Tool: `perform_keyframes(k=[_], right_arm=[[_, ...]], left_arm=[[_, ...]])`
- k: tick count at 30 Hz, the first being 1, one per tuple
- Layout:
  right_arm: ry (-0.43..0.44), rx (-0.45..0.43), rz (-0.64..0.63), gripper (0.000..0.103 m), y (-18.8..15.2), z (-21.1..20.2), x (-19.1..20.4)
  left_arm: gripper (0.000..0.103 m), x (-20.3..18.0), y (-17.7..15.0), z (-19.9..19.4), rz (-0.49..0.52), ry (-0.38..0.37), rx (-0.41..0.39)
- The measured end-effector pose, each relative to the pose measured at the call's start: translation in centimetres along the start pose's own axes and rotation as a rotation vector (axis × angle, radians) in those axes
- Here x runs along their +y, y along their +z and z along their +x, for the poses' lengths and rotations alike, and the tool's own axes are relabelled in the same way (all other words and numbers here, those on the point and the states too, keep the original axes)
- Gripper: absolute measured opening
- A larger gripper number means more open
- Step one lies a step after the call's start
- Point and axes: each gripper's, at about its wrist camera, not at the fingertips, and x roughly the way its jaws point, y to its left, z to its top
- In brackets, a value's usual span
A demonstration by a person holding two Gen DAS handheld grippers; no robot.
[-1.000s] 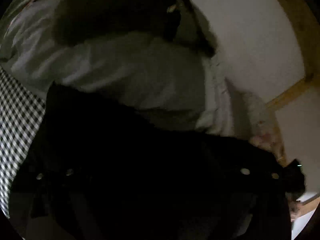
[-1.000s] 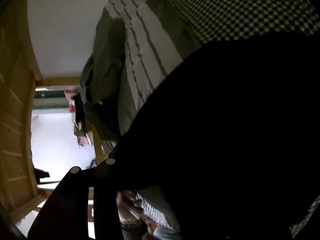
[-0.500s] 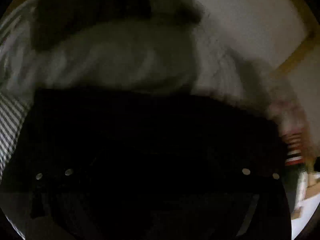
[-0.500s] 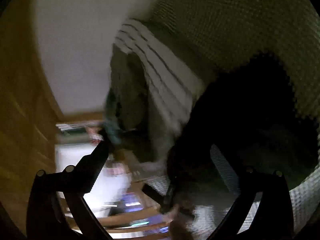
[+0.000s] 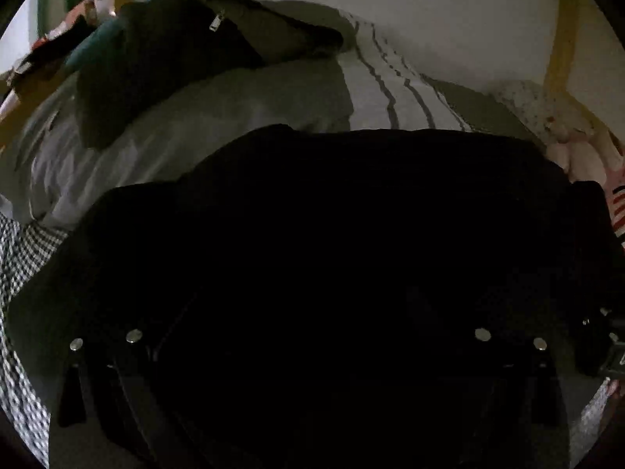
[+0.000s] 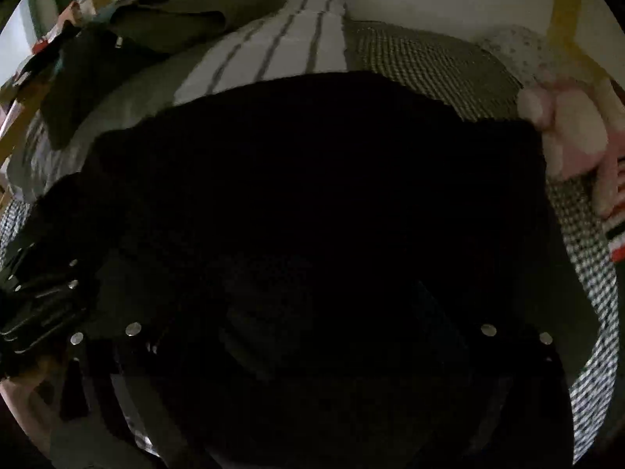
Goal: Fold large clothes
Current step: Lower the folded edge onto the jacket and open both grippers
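A black garment (image 6: pixel 312 203) is spread across the bed (image 6: pixel 429 58), filling both frames; the right tool (image 6: pixel 308 336) is held apart (the left tool (image 5: pixel 308 336) cannot be judged).

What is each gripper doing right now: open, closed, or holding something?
Left gripper: fingers wide open over the black garment, gripping nothing visible.
Right gripper: fingers wide open over the same garment, nothing clamped.
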Motion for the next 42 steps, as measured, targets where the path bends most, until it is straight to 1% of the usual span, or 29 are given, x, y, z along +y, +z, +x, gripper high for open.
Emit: perform_keyframes(k=[2, 3, 4, 7, 9, 10, 11, 12, 14, 15, 16, 18, 22, 25, 31, 33, 36, 38, 39, 40, 42], right_arm=[[-0.03, -0.005, -0.025, 0.1, -1.6, 0.1, -0.4], [-0.035, -0.007, -0.031, 0.1, -1.4, -0.2, 0.2], [-0.035, -0.007, -0.032, 0.1, -1.8, -0.3, 0.7], [-0.034, -0.017, -0.036, 0.1, -3.0, 0.3, 0.6], [-0.043, 0.004, -0.035, 0.1, -2.1, 0.5, 1.2], [-0.05, 0.026, -0.031, 0.099, -1.4, -0.3, 1.4], [-0.051, 0.025, -0.026, 0.098, -0.6, -1.0, 1.8], [-0.042, -0.01, -0.021, 0.098, -0.4, -2.7, 1.8], [-0.068, -0.034, -0.029, 0.098, -0.5, -3.7, 1.9], [-0.089, -0.013, -0.04, 0.098, -0.6, -3.2, 1.8], [-0.086, 0.034, -0.049, 0.099, -1.1, -1.7, 1.5], [-0.067, 0.022, -0.06, 0.1, -1.9, -0.5, 0.9], [-0.091, 0.014, -0.082, 0.1, -2.4, 0.2, 1.2], [-0.074, 0.015, -0.078, 0.1, -2.5, 0.7, 1.1], [-0.069, 0.044, -0.065, 0.1, -2.2, 0.7, 1.2], [-0.064, 0.029, -0.052, 0.1, -2.1, 0.3, 1.2], [-0.039, -0.026, -0.02, 0.1, -2.7, -1.7, 0.8], [0.015, -0.118, 0.039, 0.1, -3.8, -4.3, -0.1], [0.069, -0.159, 0.09, 0.1, -4.7, -5.6, -0.9], [0.107, -0.181, 0.129, 0.1, -5.4, -6.3, -1.5], [0.213, -0.231, 0.255, 0.1, -7.6, -7.8, -3.4]], left_arm=[[0.098, -0.4, -1.1, -0.1, 0.031, 0.043, -0.026], [0.098, -0.7, -1.5, 0.0, 0.042, 0.057, -0.033], [0.098, -0.8, -1.8, 0.2, 0.048, 0.061, -0.036], [0.098, -0.8, -2.3, 0.3, 0.061, 0.077, -0.042], [0.098, -0.7, -2.2, 0.4, 0.062, 0.076, -0.035], [0.098, -0.7, -2.0, 0.2, 0.062, 0.073, -0.033], [0.098, -0.7, -1.8, 0.5, 0.06, 0.07, -0.032], [0.098, -0.6, -1.8, 0.5, 0.058, 0.067, -0.031], [0.098, -0.8, -1.9, 0.8, 0.058, 0.066, -0.034], [0.098, -0.8, -1.9, 0.8, 0.058, 0.068, -0.038], [0.098, -0.8, -2.0, 0.8, 0.059, 0.068, -0.041], [0.099, -1.2, -2.3, 0.8, 0.071, 0.083, -0.044], [0.099, -1.4, -2.4, 1.1, 0.08, 0.096, -0.048], [0.099, -1.7, -2.4, 1.4, 0.086, 0.103, -0.048], [0.099, -1.8, -2.0, 1.5, 0.093, 0.11, -0.025], [0.099, -1.6, -1.6, 1.2, 0.084, 0.101, -0.006], [0.098, -1.1, -1.2, -0.2, 0.072, 0.069, 0.02], [0.098, -0.6, -1.2, -2.4, 0.045, 0.04, -0.009], [0.098, -0.4, -1.4, -3.4, 0.028, 0.025, -0.029], [0.098, -0.1, -1.6, -4.3, 0.008, 0.006, -0.049], [0.098, -0.1, -1.9, -4.7, -0.003, -0.006, -0.048]])
